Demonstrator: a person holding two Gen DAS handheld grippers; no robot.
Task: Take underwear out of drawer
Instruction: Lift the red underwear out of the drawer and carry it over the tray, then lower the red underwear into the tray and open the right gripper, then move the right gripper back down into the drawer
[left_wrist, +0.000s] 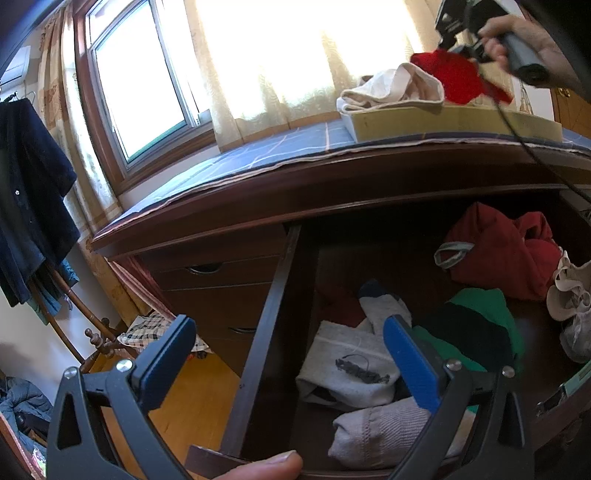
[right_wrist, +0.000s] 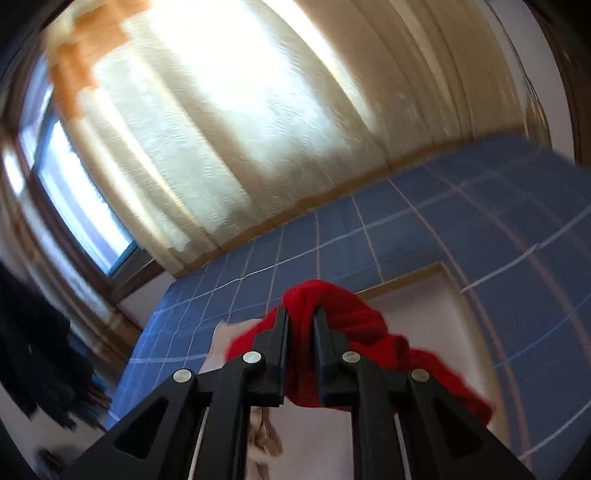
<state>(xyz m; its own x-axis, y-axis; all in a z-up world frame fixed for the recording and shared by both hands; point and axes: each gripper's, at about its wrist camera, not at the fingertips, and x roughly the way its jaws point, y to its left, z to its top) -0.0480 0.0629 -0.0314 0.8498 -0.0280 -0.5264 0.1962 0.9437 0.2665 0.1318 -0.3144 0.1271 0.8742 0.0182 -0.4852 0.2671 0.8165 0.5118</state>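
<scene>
My right gripper (right_wrist: 301, 314) is shut on a piece of bright red underwear (right_wrist: 354, 332), which hangs from its fingers above a shallow tan box (right_wrist: 439, 271) on the blue checked cloth. From the left wrist view the same red underwear (left_wrist: 461, 75) dangles at the top right, next to a cream garment (left_wrist: 395, 86) lying in that box (left_wrist: 443, 123). My left gripper (left_wrist: 288, 332) stands open low over the open dark wooden drawer (left_wrist: 273, 314), with nothing between its fingers. Inside the drawer lie grey socks (left_wrist: 351, 365), a green and black garment (left_wrist: 476, 325) and a dark red garment (left_wrist: 502, 251).
A blue checked cloth (left_wrist: 258, 155) covers the dresser top under a curtained window (left_wrist: 147, 74). Dark clothes (left_wrist: 33, 192) hang on a wooden rack at the left. A thumb (left_wrist: 266, 467) rests on the drawer's front edge. A cable (left_wrist: 535, 155) trails from the right gripper.
</scene>
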